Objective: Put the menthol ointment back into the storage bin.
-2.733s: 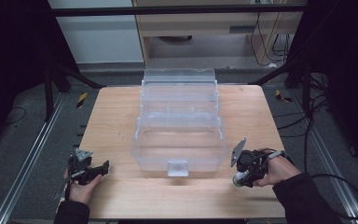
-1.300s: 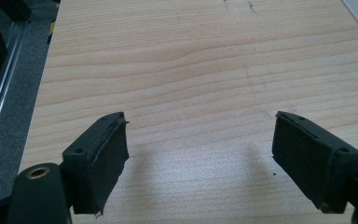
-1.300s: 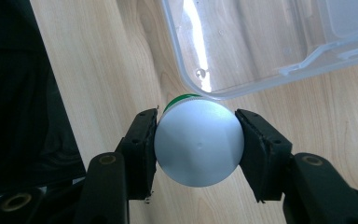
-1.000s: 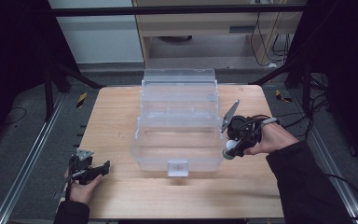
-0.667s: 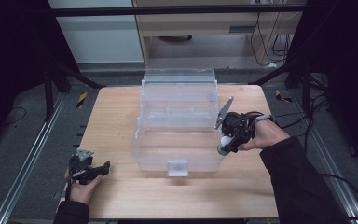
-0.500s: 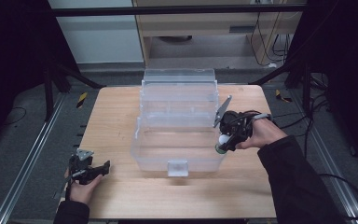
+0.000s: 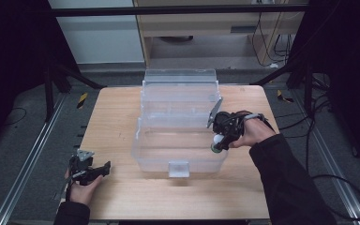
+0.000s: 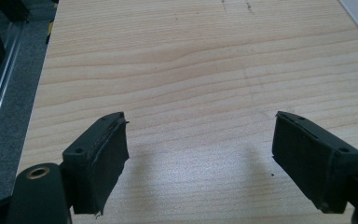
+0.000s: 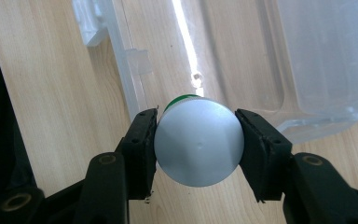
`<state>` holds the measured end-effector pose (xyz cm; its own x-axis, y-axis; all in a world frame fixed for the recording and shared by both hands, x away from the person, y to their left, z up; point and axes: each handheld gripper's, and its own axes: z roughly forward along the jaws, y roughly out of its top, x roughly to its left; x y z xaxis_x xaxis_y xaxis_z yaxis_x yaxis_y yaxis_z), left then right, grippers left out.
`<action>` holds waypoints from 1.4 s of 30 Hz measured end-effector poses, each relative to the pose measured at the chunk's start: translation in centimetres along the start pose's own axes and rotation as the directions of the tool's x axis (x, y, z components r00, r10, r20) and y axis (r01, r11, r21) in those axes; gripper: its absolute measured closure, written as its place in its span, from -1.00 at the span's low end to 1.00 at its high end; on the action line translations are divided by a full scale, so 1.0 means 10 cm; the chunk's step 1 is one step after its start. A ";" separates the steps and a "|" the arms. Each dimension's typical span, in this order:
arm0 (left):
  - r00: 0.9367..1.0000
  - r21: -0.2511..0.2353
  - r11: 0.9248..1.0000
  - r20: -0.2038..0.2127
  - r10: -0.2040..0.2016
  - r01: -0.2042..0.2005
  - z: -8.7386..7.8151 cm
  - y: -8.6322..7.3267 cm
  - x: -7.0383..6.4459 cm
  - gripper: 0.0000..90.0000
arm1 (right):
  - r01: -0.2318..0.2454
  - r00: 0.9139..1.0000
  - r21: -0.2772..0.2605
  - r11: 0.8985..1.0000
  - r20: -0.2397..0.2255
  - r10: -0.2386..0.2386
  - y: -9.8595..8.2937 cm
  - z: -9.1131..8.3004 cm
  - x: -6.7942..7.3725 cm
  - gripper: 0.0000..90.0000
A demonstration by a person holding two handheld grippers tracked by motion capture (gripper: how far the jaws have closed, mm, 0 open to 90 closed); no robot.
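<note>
Placement of a small can into a clear plastic bin, seen at the point of approach. Right tool (image 7: pixel 217 142) is clenched on the can (image 9: pixel 198 143), a short cylinder with a plain silver end face and a green band just visible behind it; both pads (image 9: pixel 142 147) press against its curved wall from opposite sides. In the right gripper view the can's long axis runs along the line of sight, away from the camera and down toward the table (image 7: pixel 115 119), so that only the round end shows. High view places the held can at the bin's (image 7: pixel 180 161) right rim, near the front right corner, with the open interior lying to the person's left of the tool (the bin's raised lid stands at the far side). The deciding relation is therefore lateral: the can hangs at the rim itself, and the cavity lies a short way inward from it; whether the can has cleared the wall cannot be told from these pictures. Left tool (image 8: pixel 198 158) rests well apart near the front left corner of the table, released, its jaws spread wide over bare wood and holding nothing. Judged from this layout, the right hand is by far the nearer to the bin.
</note>
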<state>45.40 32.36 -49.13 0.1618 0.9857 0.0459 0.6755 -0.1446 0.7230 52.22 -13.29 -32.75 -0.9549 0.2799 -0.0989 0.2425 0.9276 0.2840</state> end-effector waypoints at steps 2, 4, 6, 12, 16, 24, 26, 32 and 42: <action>1.000 0.000 1.000 -0.001 0.001 -0.001 0.00 0.00 0.00 -0.61 | -0.001 1.000 0.008 1.000 -0.001 0.001 0.01 0.04 0.00 0.12; 1.000 -0.001 1.000 0.000 0.000 0.000 0.00 0.00 0.00 -0.61 | 0.002 1.000 0.008 1.000 0.000 -0.002 0.02 0.06 -0.01 0.12; 1.000 0.000 1.000 -0.001 0.000 0.000 0.00 0.00 0.00 -0.61 | 0.000 1.000 0.008 1.000 -0.005 0.000 0.02 0.12 -0.02 0.12; 1.000 0.000 1.000 -0.001 0.002 -0.002 0.00 0.00 0.00 -0.61 | 0.005 1.000 0.013 1.000 -0.005 -0.005 0.00 0.21 -0.04 0.12; 1.000 0.002 1.000 0.000 0.004 -0.004 0.00 0.00 0.00 -0.61 | -0.007 1.000 0.019 1.000 -0.010 0.008 -0.03 0.28 -0.04 0.12; 1.000 0.004 1.000 0.000 0.007 -0.007 0.00 0.00 0.00 -0.61 | -0.018 1.000 0.032 0.999 -0.024 0.019 -0.09 0.40 -0.07 0.12; 1.000 0.005 1.000 0.000 0.008 -0.008 0.00 0.00 0.00 -0.61 | -0.014 1.000 0.033 0.999 -0.022 0.014 -0.11 0.43 -0.07 0.12; 1.000 0.004 1.000 0.001 0.007 -0.007 0.00 0.00 0.00 -0.61 | -0.025 0.999 0.039 0.999 -0.028 0.027 -0.14 0.48 -0.07 0.12; 1.000 0.004 1.000 0.000 0.008 -0.008 0.00 0.00 -0.01 -0.61 | -0.038 0.999 0.045 0.998 -0.037 0.040 -0.19 0.57 -0.08 0.12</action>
<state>45.44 32.31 -49.16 0.1674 0.9845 0.0516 0.6772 -0.1528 0.7197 53.52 -13.90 -38.66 -0.9502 0.3072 -0.0520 0.2862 0.9265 0.2442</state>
